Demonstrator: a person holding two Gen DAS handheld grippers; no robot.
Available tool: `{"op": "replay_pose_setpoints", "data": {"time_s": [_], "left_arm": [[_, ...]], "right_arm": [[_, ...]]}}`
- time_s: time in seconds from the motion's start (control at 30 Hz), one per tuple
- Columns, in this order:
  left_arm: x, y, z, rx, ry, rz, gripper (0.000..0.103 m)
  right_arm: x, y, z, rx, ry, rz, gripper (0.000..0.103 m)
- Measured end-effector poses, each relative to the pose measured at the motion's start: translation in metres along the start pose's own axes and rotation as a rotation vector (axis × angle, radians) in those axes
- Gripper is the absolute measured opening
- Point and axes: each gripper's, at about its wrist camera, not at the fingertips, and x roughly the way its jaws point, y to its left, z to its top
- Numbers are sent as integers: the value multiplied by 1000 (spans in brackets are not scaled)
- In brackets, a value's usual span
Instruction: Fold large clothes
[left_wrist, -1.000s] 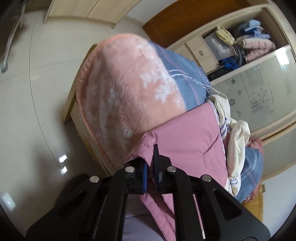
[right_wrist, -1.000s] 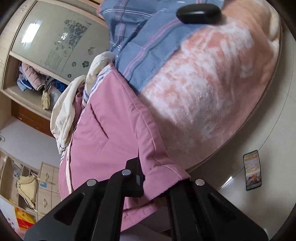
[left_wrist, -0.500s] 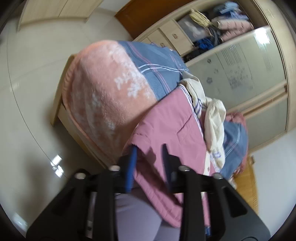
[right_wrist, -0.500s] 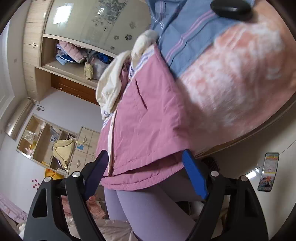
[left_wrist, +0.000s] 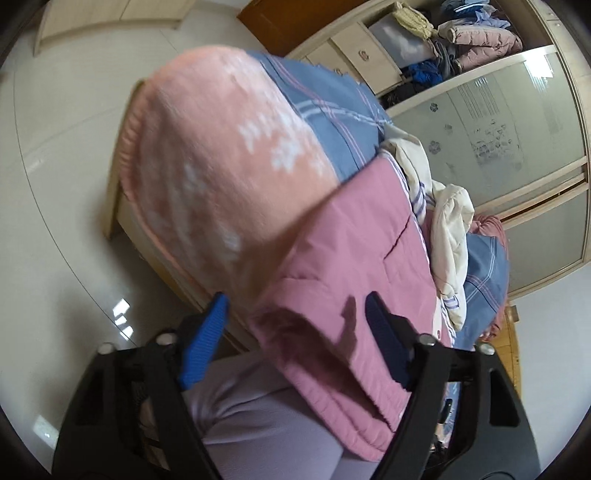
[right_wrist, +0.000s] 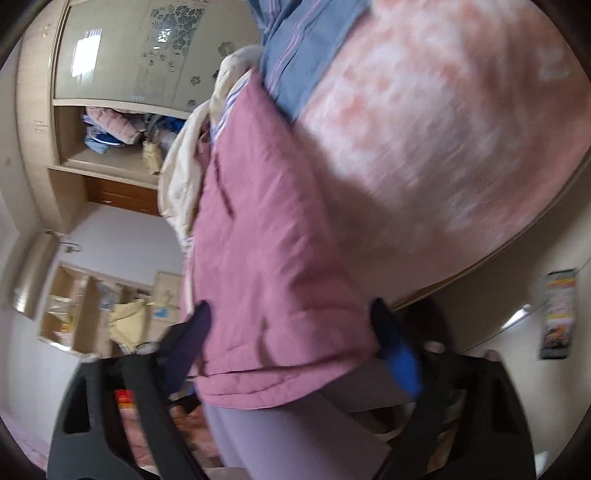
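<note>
On the bed's near edge lies your one pink padded garment (left_wrist: 354, 258), its hem hanging off toward your legs in their pale lilac trousers (left_wrist: 258, 417). Your left gripper (left_wrist: 295, 314) has its two blue-padded fingers spread on either side of the hem corner, neither pad pressing the cloth. Your right gripper (right_wrist: 291, 317) frames the other end of the hem in the same way – its jaws are closing, with the garment's lower edge between them but not yet pinched. Under the garment you have one peach fleece blanket (left_wrist: 221, 166) and one blue striped sheet (left_wrist: 328, 110); one cream jacket (left_wrist: 447, 225) is heaped at the garment's far end. Beyond it stands one wardrobe (left_wrist: 517, 122), a shelf in it stuffed with clothes – too jumbled to count. One phone (right_wrist: 559, 314) lies on the floor
</note>
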Motion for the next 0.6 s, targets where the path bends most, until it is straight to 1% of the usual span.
{"op": "replay_pose_setpoints", "data": {"time_s": [0.03,0.07,0.1,0.13,0.2,0.23,0.27,0.3,0.37,0.43,0.5,0.53,0.6], "left_arm": [[3,-2,0,9,20,17,35],[8,-4,0,15,38,27,21],[8,-6,0,23,59,-1,16],[5,-8,1,24,68,-29,11],[-5,-15,2,27,70,-90,9],[-14,-20,5,27,67,-154,9],[-20,-24,7,26,65,-200,8],[-28,-32,13,20,57,-275,8],[-38,-50,25,29,47,-347,8],[-44,-74,40,54,32,-398,8],[-50,-100,62,64,16,-467,8],[-51,-113,71,70,9,-487,8],[-51,-144,92,97,-16,-503,9]], "right_arm": [[4,5,-2,-19,12,-19,44],[6,10,-4,-49,27,-27,20],[4,13,-4,-61,33,-9,13],[-1,18,-4,-69,28,23,10],[-11,32,-4,-73,6,94,8],[-17,41,-3,-83,-15,136,8],[-22,53,-1,-105,-31,167,7],[-28,69,3,-141,-54,194,7],[-35,105,16,-214,-93,237,7],[-40,137,35,-270,-127,272,7],[-42,167,57,-332,-159,281,7],[-41,184,72,-362,-178,281,7],[-37,204,97,-372,-203,291,7]]}}
